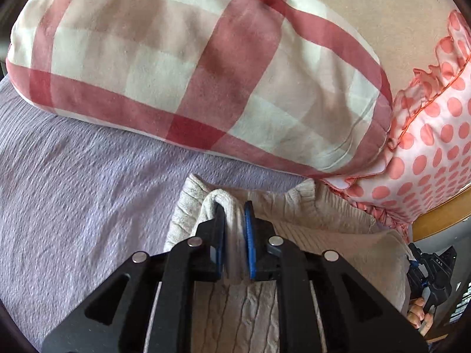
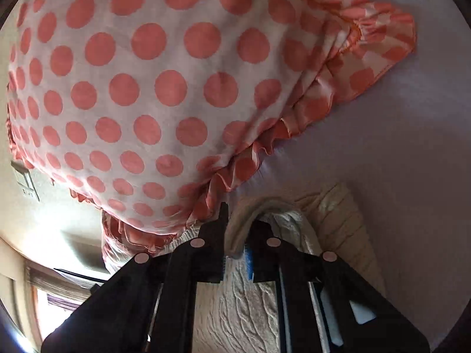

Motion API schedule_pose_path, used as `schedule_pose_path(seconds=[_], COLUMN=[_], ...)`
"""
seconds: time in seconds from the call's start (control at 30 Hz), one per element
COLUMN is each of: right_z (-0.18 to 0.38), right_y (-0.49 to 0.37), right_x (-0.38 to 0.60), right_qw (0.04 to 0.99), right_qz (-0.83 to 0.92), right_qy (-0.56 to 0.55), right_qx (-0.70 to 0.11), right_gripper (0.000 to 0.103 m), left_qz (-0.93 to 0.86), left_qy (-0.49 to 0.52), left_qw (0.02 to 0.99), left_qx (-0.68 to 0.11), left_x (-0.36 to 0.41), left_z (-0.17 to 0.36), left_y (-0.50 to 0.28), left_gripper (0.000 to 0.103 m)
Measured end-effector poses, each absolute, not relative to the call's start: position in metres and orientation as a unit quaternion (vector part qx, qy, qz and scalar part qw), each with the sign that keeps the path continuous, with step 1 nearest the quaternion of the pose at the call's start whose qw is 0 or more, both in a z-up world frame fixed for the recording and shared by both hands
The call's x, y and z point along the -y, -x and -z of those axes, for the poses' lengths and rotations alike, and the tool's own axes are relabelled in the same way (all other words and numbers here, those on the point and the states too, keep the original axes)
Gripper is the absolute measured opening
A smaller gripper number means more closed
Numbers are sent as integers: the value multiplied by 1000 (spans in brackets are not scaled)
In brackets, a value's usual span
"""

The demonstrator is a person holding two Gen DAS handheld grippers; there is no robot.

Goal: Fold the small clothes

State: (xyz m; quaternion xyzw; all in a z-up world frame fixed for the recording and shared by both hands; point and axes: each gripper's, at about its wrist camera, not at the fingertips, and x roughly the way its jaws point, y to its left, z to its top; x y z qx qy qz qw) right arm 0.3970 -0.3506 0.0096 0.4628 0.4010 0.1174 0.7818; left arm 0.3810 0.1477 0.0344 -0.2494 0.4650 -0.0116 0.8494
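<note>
While the cream cable-knit sweater [image 1: 309, 223] lies on the lilac textured bedsheet [image 1: 73, 200] just below the pillows, I hold a bunched fold of it in each gripper. My left gripper [image 1: 234, 226] pinches a raised loop of the knit between its black fingers with blue pads [image 1: 249, 250]; the fabric arches over the left finger and runs down between the two, with more cable pattern showing under the gripper body. My right gripper [image 2: 235, 235] is likewise pressed onto a fold of the same sweater [image 2: 244, 303], which humps up between its fingers at the tips. From the left wrist view, the right gripper [image 1: 432, 267] shows at the far right edge, past the sweater's side, with my right hand [image 1: 419, 311] wrapped round its handle.

Just beyond the sweater, a plump pillow in red, white and beige checks [image 1: 191, 67] rests on the sheet. Beside it, touching its right end, sits a white satin pillow with coral polka dots and a ruffled coral edge [image 2: 147, 88]; its frill hangs right at the tips of my right gripper. A wooden bed edge [image 1: 441, 214] curves under that dotted pillow, and a beige wall [image 1: 368, 6] rises behind both.
</note>
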Motion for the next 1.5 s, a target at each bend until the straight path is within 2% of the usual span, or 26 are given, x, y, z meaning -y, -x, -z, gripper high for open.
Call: schedule_pose_path(seconds=[0.03, 0.07, 0.1, 0.13, 0.2, 0.33, 0.5, 0.57, 0.6, 0.67, 0.73, 0.87, 1.0, 1.1, 1.13, 1.17, 1.2, 1.23, 1.37, 1.5], right_z=[-12, -19, -27, -38, -53, -51, -14, -17, -23, -38, -50, -50, -46, -45, -43, -41, -41, -39, -39, -42], right_y=[-396, -393, -387, -378, -362, -349, -344, -339, -332, -316, -294, -288, -288, -285, -287, -286, -285, -284, -279, -272], right_x=[352, 355, 359, 362, 361, 317, 286, 283, 281, 278, 278, 293, 301, 308, 307, 311, 314, 317, 333, 348], right_qw=[781, 789, 803, 819, 831, 817, 809, 815, 821, 838, 856, 867, 857, 855, 852, 849, 846, 843, 834, 833], right_qz=[-131, -142, -138, -134, -165, -229, -162, -160, -158, -170, -181, -190, -196, -197, -198, -200, -201, -202, -207, -202], right_qy=[-471, -473, -471, -467, -456, -403, -352, -341, -328, -302, -286, -314, -344, -359, -368, -378, -387, -394, -424, -445], right_qx=[-388, -365, -338, -305, -270, -343, -442, -440, -441, -422, -391, -337, -330, -319, -315, -310, -307, -306, -288, -261], right_gripper=[39, 73, 88, 98, 98, 98, 96, 95, 95, 95, 96, 97, 97, 97, 97, 98, 98, 98, 98, 98], left_qz=[21, 30, 36, 22, 0, 72, 39, 12, 18, 34, 21, 17, 24, 23, 32, 34, 37, 47, 75, 107], left_qy=[254, 256, 257, 247, 224, 202, 144, 137, 146, 173, 176, 178, 195, 202, 216, 226, 235, 254, 302, 305], left_qw=[854, 858, 863, 875, 899, 906, 874, 868, 871, 871, 878, 856, 832, 833, 830, 827, 822, 813, 808, 821], left_qx=[-454, -445, -433, -415, -376, -365, -462, -477, -468, -458, -444, -484, -519, -514, -514, -513, -517, -522, -500, -471], left_x=[-151, -154, -157, -160, -161, -140, -105, -112, -117, -131, -146, -160, -155, -152, -152, -152, -151, -151, -140, -88], left_z=[-40, -46, -54, -64, -83, -94, -43, -31, -36, -47, -56, -42, -23, -20, -18, -17, -15, -13, -44, -100], left_y=[-377, -372, -366, -357, -336, -309, -333, -336, -329, -311, -296, -300, -319, -328, -331, -334, -336, -338, -334, -335], left_gripper=[16, 18, 21, 38, 56, 58, 58, 44, 43, 47, 57, 57, 52, 51, 42, 41, 25, 17, 14, 13])
